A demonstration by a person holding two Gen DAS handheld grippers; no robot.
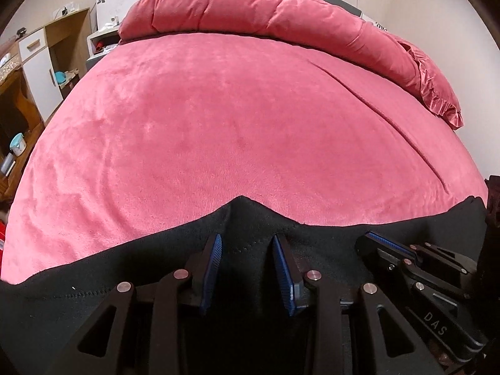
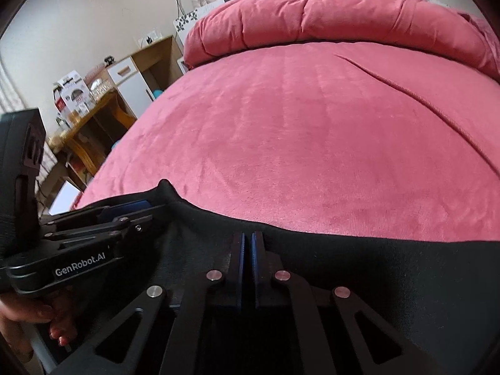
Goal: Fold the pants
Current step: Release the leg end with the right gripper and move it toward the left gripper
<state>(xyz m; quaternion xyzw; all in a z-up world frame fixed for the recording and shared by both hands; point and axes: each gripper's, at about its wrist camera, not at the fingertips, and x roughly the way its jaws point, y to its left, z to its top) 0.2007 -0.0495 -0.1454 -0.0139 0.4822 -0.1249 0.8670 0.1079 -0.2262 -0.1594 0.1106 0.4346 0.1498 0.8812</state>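
Note:
Black pants (image 1: pixel 93 268) lie along the near edge of a pink bed (image 1: pixel 218 125). My left gripper (image 1: pixel 247 237) has its blue pads well apart with a thick bunch of the black cloth between them. That cloth stands up in a peak (image 1: pixel 240 201) just past the fingertips. In the right wrist view the same gripper (image 2: pixel 140 206) shows from the side, with the pants (image 2: pixel 375 265) humped at its tip. My right gripper (image 2: pixel 248 234) is shut, pads together, over the far edge of the pants. No cloth shows between them. It lies right of the left one (image 1: pixel 375 237).
A rolled pink duvet (image 1: pixel 281 9) lies across the head of the bed. Wooden shelves and a white cabinet (image 1: pixel 37 62) stand along the bed's left side. A hand (image 2: pixel 40 322) holds the left gripper's handle. A seam (image 2: pixel 422 103) runs across the bedcover at the right.

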